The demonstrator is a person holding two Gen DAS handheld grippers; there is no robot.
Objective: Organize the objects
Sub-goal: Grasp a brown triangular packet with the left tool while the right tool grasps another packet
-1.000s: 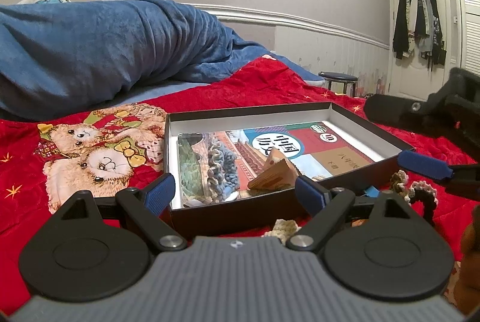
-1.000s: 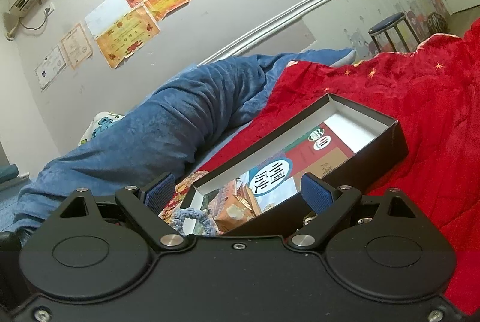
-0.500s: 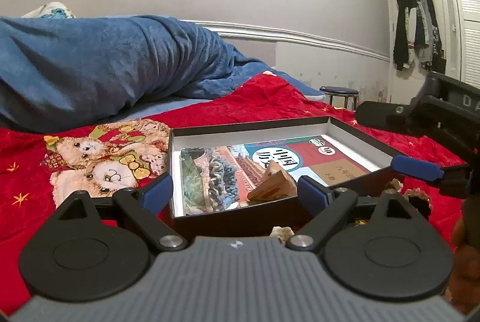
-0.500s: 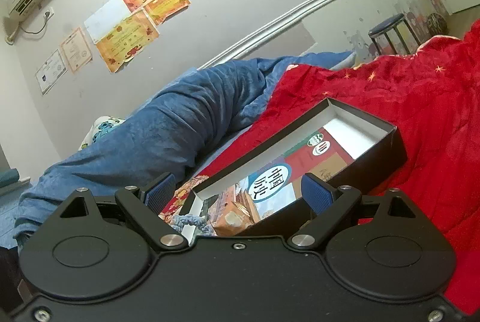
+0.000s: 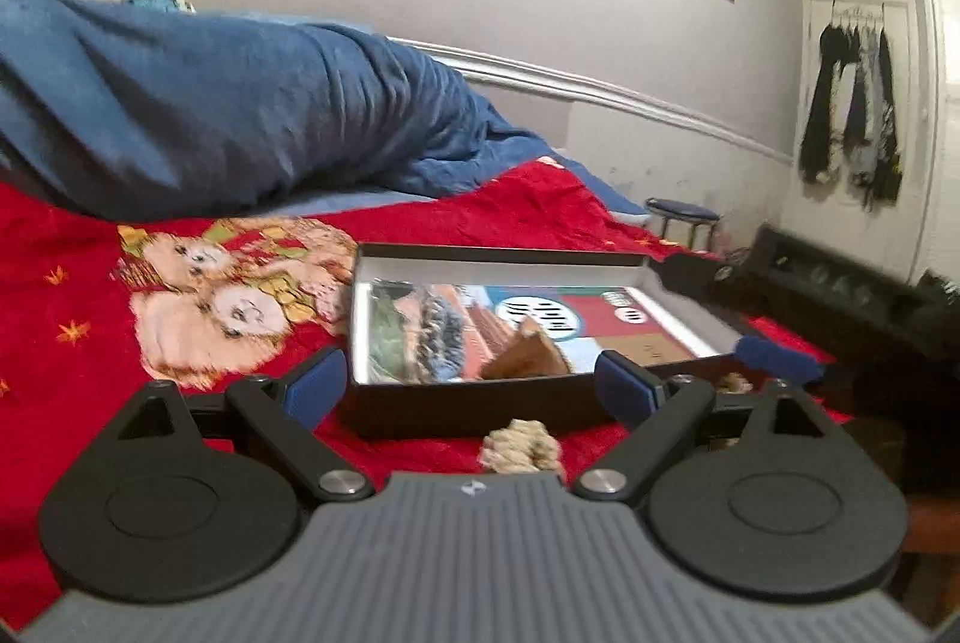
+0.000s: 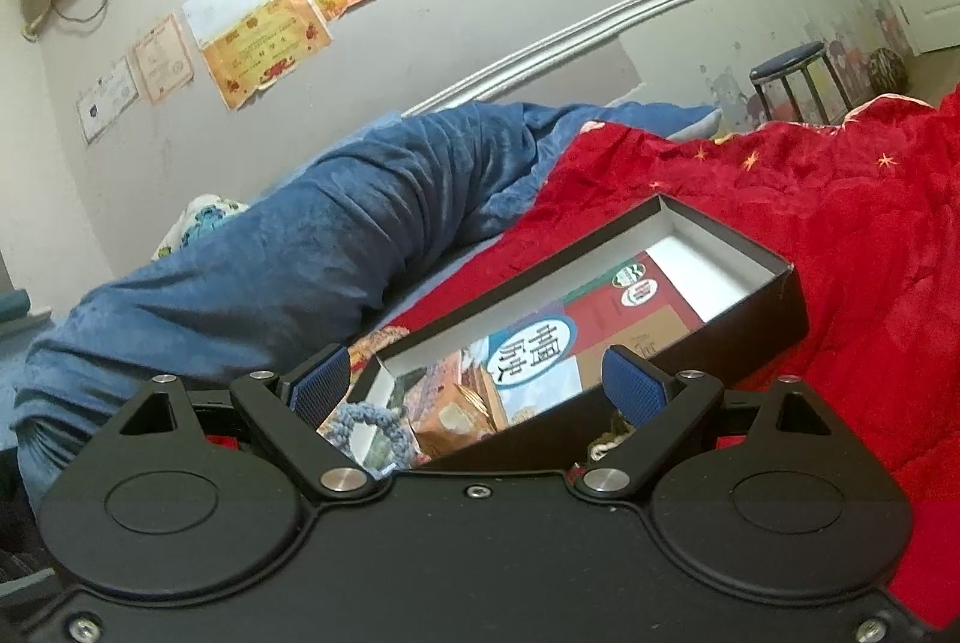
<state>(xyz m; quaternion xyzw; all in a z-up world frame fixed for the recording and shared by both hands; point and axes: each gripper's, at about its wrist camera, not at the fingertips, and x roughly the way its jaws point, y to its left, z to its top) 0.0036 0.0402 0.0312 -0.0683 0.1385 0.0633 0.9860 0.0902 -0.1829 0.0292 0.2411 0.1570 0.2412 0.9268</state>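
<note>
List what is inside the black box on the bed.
Inside the black box: a colourful book, a blue-grey crocheted ring and a brown folded piece. Whatever lies beneath the book is covered.

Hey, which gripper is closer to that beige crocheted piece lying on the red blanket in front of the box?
Left. The left gripper has the beige crocheted piece just beyond its open fingers; the right gripper sits farther right, by the black box's corner.

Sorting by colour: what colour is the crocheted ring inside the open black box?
Grey-blue. The crocheted ring shows best in the right wrist view, at the box's near corner.
</note>
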